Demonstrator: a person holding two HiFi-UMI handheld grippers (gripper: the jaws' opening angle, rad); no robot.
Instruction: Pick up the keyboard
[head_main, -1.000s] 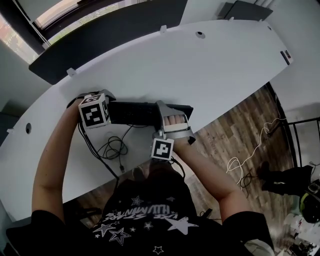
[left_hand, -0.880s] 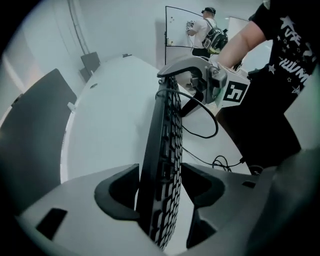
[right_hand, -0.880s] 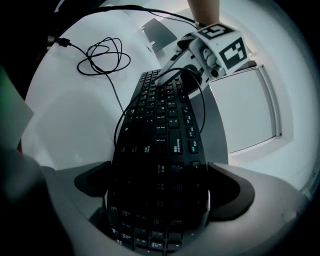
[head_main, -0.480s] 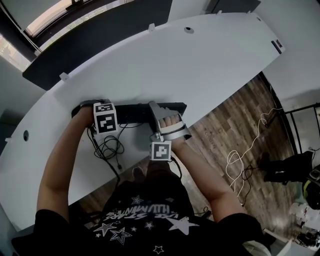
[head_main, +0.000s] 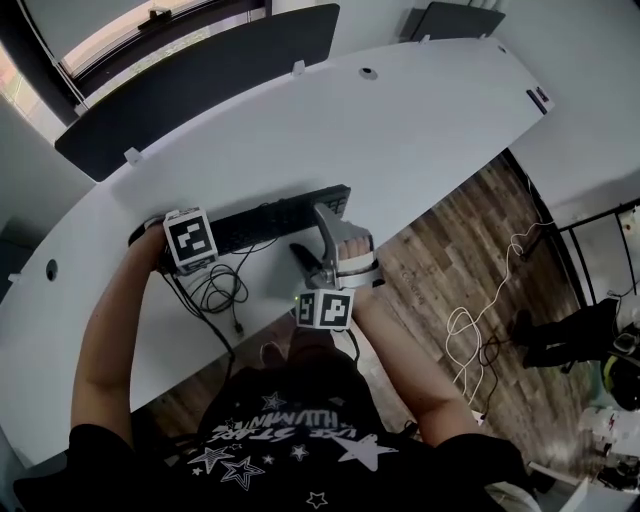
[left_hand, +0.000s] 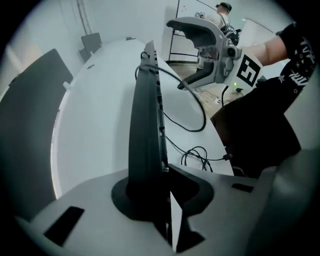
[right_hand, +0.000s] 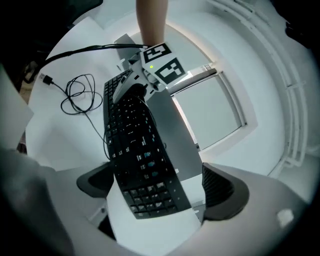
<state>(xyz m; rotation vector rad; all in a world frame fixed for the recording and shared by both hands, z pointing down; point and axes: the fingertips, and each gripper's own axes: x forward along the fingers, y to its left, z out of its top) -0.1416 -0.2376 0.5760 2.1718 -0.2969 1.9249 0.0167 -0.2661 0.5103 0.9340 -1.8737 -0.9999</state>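
Now, keyboard (head_main: 270, 222) held at one end.
The left gripper (left_hand: 160, 200), jaws just closing, clamps its left end; the right gripper (right_hand: 155, 190) gapes around its right end; key legends unreadable.

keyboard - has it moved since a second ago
Yes: the right end of the keyboard has swung away from the near edge of the table.

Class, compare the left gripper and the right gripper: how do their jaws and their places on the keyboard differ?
The left gripper's jaws, just closing, pinch the keyboard's end. The right gripper's jaws, closing only slightly, stand wide, with the keyboard between them but not gripped. The left is at one end, the right near the other. Both carry marker cubes.
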